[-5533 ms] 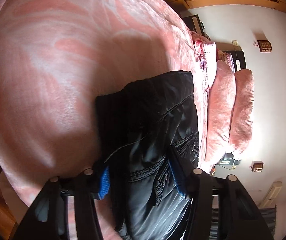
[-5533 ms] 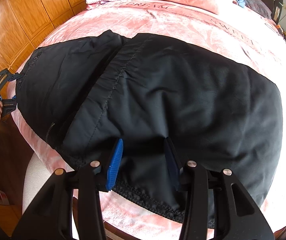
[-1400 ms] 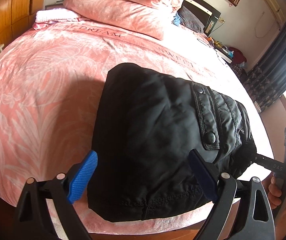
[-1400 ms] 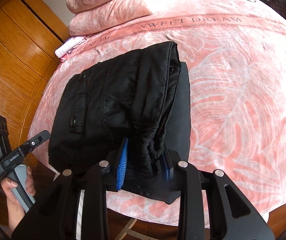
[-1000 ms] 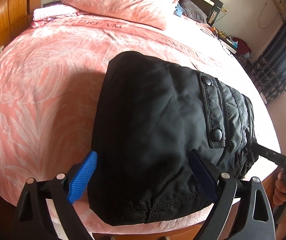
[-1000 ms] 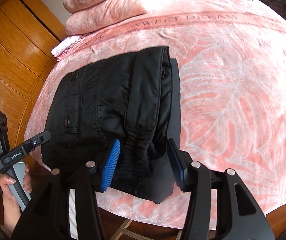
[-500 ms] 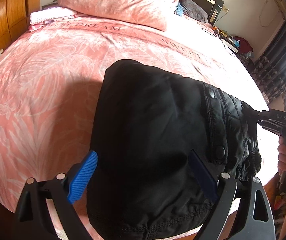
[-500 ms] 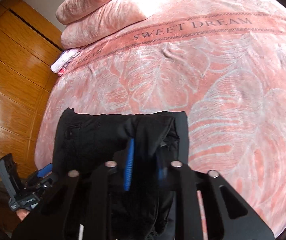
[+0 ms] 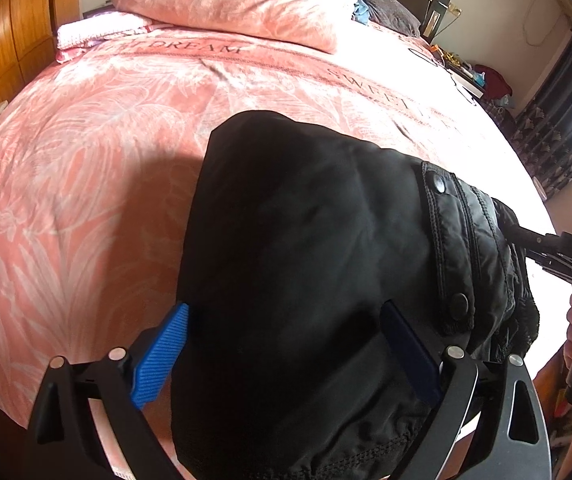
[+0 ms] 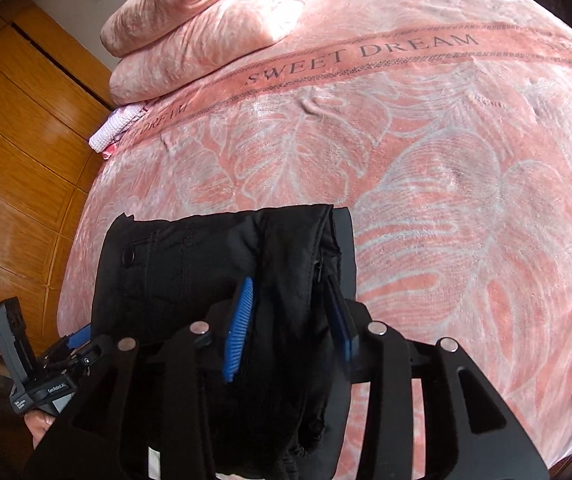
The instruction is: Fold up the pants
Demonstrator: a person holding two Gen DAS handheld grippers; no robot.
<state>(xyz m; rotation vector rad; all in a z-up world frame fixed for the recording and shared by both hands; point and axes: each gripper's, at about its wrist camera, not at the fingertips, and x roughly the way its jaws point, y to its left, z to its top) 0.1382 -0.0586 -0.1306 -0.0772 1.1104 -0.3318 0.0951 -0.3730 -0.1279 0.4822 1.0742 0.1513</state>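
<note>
The black pants [image 9: 306,240] lie folded in a thick bundle near the front edge of the pink bed [image 9: 85,160]. My left gripper [image 9: 283,312] is open wide, straddling the bundle's near end, one blue pad at its left edge and the other over the fabric by the snap pocket. In the right wrist view the pants [image 10: 189,252] show a rolled side fold. That fold sits between the blue pads of my right gripper [image 10: 290,284], whose jaws are opening. The right gripper [image 9: 546,244] reaches into the bundle's right side, a hand on its handle. The left gripper [image 10: 73,340] shows at lower left.
Pink pillows [image 9: 237,4] and a folded white cloth [image 9: 93,34] lie at the head of the bed. A wooden wardrobe [image 10: 17,128] stands along one side. Dark curtains [image 9: 558,128] and a cluttered bedside shelf [image 9: 470,72] are on the other.
My right gripper moved in over the pants' side fold, clamped shut on it, and now its jaws stand partly apart again. The bundle has shifted slightly toward the bed's front edge.
</note>
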